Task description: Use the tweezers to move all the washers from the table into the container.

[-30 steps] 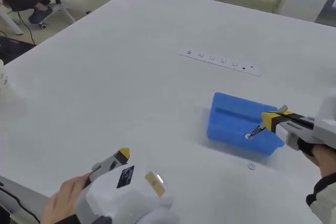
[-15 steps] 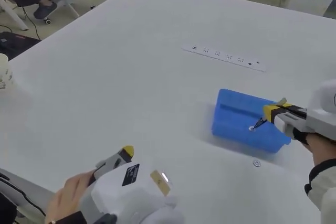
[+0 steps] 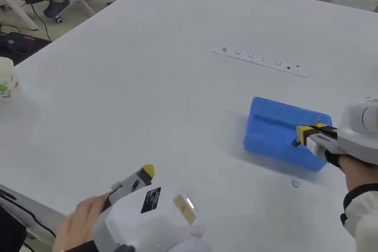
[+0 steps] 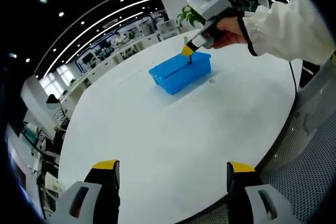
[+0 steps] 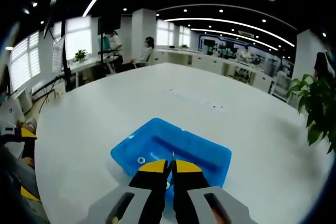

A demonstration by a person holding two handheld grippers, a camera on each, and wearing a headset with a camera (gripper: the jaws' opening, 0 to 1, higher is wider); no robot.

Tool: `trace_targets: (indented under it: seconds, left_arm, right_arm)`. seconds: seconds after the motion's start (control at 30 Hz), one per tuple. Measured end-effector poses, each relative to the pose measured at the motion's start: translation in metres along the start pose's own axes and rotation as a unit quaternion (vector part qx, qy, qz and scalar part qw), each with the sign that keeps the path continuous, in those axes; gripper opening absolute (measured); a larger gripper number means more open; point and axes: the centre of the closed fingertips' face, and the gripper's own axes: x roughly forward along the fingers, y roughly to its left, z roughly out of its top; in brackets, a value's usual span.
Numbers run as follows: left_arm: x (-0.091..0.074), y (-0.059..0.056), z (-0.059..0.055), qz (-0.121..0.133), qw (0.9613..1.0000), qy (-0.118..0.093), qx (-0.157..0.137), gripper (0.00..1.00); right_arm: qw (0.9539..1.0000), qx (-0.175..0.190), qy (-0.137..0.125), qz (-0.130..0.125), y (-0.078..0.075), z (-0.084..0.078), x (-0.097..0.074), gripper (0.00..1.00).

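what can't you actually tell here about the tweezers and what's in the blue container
- Whether the tweezers hold anything: the tips are too small in the right gripper and head views.
- Contents of the container: the right tool covers its near floor in the right gripper view; one washer shows.
- Cup: cut off by the head view's left edge.

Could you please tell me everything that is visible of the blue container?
The blue container is a shallow, open, rectangular tray that looks like translucent plastic, with a ridge across its floor. It sits flat on the white table. One washer lies inside it. The right gripper, shut on the tweezers, hangs over one side; whether they touch it is unclear.
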Motion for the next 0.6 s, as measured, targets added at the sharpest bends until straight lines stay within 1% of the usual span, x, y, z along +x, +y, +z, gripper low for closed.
trace_targets:
  seconds: [0.17,0.4,0.47,0.57,0.6]
  left_arm:
    - [0.000,0.000,0.000,0.001,1.0000,-0.001,-0.001,0.85]
    - [0.000,0.000,0.001,0.001,1.0000,-0.003,-0.001,0.85]
    - [-0.001,-0.001,0.005,-0.001,0.9999,-0.013,-0.004,0.85]
    - [-0.003,0.000,0.008,0.002,0.9997,-0.022,-0.005,0.85]
    - [-0.004,0.001,0.010,0.002,0.9996,-0.028,-0.008,0.85]
  right_arm:
    - [1.0000,0.002,0.000,0.001,-0.001,-0.001,0.002,0.00]
    - [1.0000,0.004,0.000,0.000,-0.004,-0.002,-0.001,0.01]
    - [1.0000,0.002,-0.006,0.001,-0.004,0.001,-0.004,0.01]
    - [0.9998,0.014,-0.016,0.001,-0.006,0.006,-0.010,0.01]
    - [0.9996,0.019,-0.021,-0.001,-0.007,0.009,-0.013,0.01]
